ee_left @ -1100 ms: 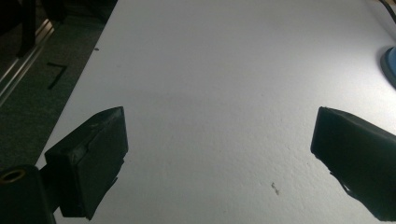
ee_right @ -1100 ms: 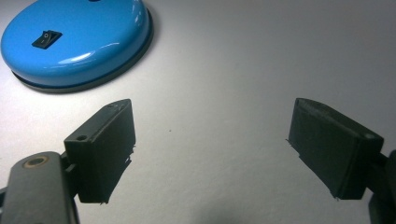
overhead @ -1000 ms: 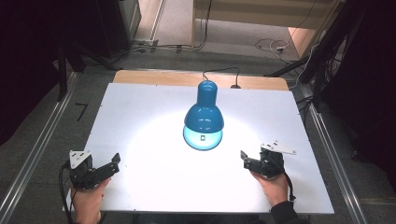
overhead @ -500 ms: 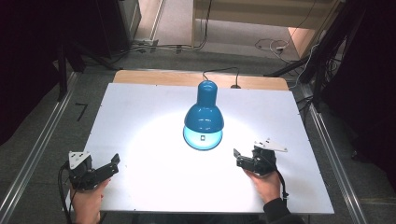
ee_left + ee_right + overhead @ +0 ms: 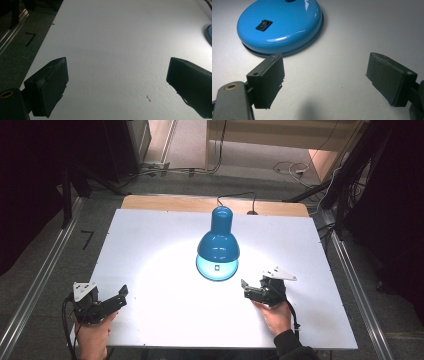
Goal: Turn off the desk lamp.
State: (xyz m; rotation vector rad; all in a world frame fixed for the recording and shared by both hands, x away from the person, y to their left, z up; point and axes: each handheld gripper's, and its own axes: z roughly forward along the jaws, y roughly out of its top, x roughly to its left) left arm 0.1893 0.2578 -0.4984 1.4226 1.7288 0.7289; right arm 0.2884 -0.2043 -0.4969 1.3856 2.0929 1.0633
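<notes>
A blue desk lamp stands lit at the middle of the white table, its shade bent down over its round blue base. A black rocker switch sits on top of the base. My right gripper is open just right of the base, near its front, pointing at it; in the right gripper view nothing lies between the jaws. My left gripper is open at the table's front left corner, far from the lamp. Its jaws frame bare tabletop, and the base's edge shows at the far right.
The lamp's black cable runs off the far edge over a wooden board. Metal rails run along the floor on both sides of the table. Loose cables lie on the floor beyond.
My right gripper has moved left and forward, closer to the lamp base. The left gripper and the lamp have stayed put.
</notes>
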